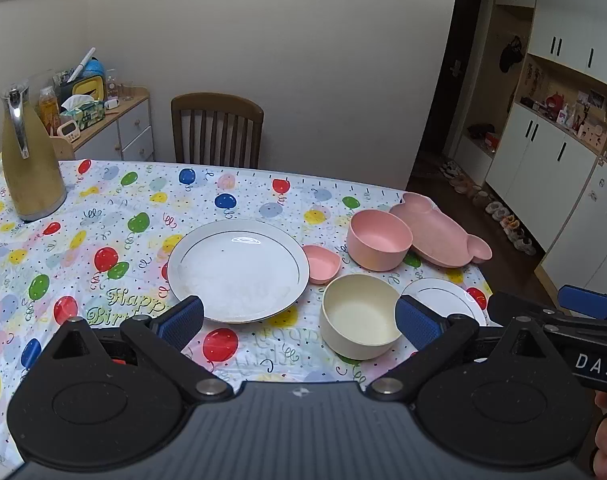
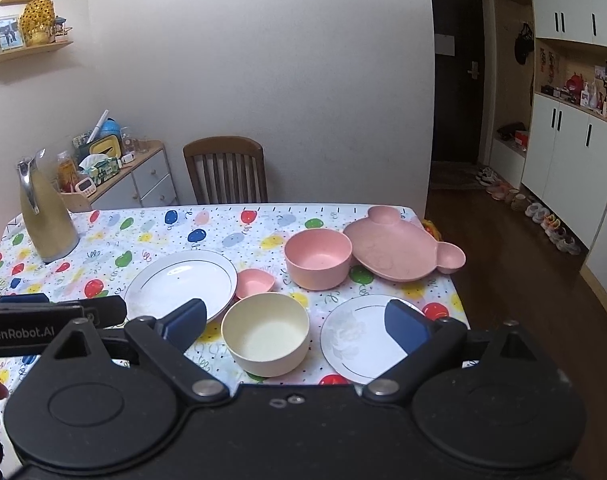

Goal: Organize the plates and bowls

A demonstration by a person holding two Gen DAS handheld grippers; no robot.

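Observation:
On the balloon tablecloth (image 1: 103,240) lie a large white plate (image 1: 238,270) (image 2: 181,284), a small pink dish (image 1: 323,263) (image 2: 254,280), a pink bowl (image 1: 378,244) (image 2: 317,258), a cream bowl (image 1: 359,316) (image 2: 265,334), a small white plate (image 1: 443,298) (image 2: 359,338) and a pink bear-shaped plate (image 1: 439,236) (image 2: 399,250). My left gripper (image 1: 299,322) is open and empty, above the near table edge before the large plate and cream bowl. My right gripper (image 2: 297,326) is open and empty, above the cream bowl and small plate.
A gold thermos jug (image 1: 29,160) (image 2: 45,216) stands at the far left of the table. A wooden chair (image 1: 217,130) (image 2: 225,170) is behind the table. A cluttered sideboard (image 1: 115,120) stands by the wall. The table's right edge (image 2: 459,292) drops to the wood floor.

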